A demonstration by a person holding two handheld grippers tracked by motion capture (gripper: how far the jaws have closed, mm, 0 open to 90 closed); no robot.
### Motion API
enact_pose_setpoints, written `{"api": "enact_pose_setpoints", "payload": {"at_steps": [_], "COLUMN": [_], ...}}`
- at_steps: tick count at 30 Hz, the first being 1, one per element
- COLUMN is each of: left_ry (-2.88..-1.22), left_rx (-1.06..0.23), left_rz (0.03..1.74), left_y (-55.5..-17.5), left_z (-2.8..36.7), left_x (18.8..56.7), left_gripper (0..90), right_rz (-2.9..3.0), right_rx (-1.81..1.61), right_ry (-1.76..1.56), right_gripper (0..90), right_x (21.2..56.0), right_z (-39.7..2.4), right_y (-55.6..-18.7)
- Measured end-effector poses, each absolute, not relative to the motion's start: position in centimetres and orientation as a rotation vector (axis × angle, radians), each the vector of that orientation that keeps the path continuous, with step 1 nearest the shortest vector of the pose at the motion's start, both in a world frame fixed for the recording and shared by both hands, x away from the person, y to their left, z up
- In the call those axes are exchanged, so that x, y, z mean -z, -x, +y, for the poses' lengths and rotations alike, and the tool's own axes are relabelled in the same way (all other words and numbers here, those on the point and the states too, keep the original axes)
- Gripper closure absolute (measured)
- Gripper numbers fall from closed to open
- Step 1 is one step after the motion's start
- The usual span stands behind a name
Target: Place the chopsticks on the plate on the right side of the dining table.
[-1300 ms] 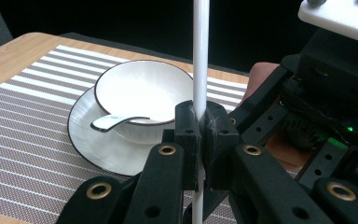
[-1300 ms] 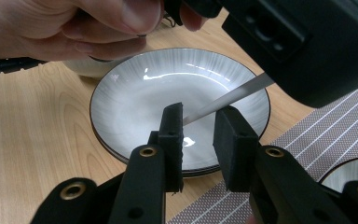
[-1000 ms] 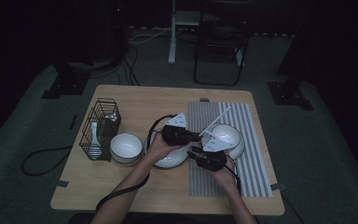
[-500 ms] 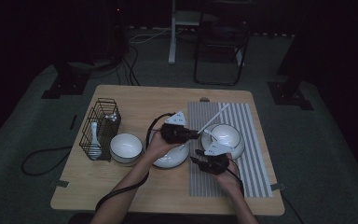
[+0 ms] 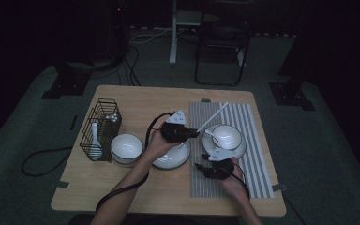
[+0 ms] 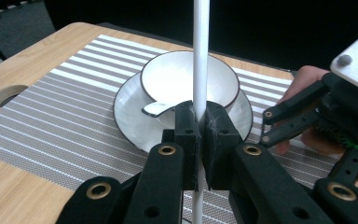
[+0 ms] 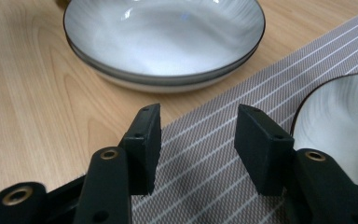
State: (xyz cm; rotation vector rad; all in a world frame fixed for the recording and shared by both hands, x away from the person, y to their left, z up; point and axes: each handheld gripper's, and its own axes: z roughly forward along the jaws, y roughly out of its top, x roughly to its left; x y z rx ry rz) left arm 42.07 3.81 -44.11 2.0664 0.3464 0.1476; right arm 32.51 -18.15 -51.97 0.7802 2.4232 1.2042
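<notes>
My left gripper (image 5: 193, 133) (image 6: 200, 122) is shut on a long white stick (image 5: 215, 115) (image 6: 200, 56), which slants up and away over the striped mat. Beyond it a white bowl (image 5: 228, 135) (image 6: 189, 77) stands on a saucer (image 6: 126, 109), with a white spoon (image 6: 157, 108) resting against it. My right gripper (image 5: 201, 167) (image 7: 198, 125) hovers low over the mat's near left part. Its jaws have just been opening and nothing is between them. A shallow white plate (image 5: 171, 159) (image 7: 163, 37) lies just ahead of it.
A striped placemat (image 5: 255, 154) covers the right half of the wooden table (image 5: 136, 98). Left of the plate stands a second white bowl (image 5: 126, 147). A black wire rack (image 5: 101, 126) with a white spoon (image 5: 94, 133) stands at the left edge.
The right gripper has slid a little toward the table's near edge, away from the saucer, and its jaws stand wider. The left gripper and its stick have stayed put.
</notes>
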Motion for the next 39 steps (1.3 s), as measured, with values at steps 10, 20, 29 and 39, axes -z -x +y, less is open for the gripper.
{"api": "enact_pose_setpoints", "payload": {"at_steps": [10, 20, 29, 39], "left_ry": [-2.087, -2.087, -2.098, -2.108], "left_rx": [-0.168, -0.183, -0.194, -0.201], "left_rz": [0.391, 0.422, 0.444, 0.463], "left_y": [-42.6, -43.1, -43.5, -43.9], "left_z": [3.9, 4.3, 4.1, 4.1], "left_x": [44.5, 44.8, 45.3, 45.7], "left_gripper": [86.1, 86.1, 86.1, 86.1], "right_rz": [2.469, 2.493, 2.503, 2.515], "right_rx": [-1.168, -1.151, -1.152, -1.156], "right_ry": [-0.759, -0.765, -0.772, -0.781], "right_gripper": [50.6, 50.0, 48.6, 47.6], "right_x": [52.6, 53.3, 53.6, 54.0], "right_z": [-19.1, -20.0, -20.4, -20.3], "right_y": [-31.6, -30.9, -30.7, -30.8]}}
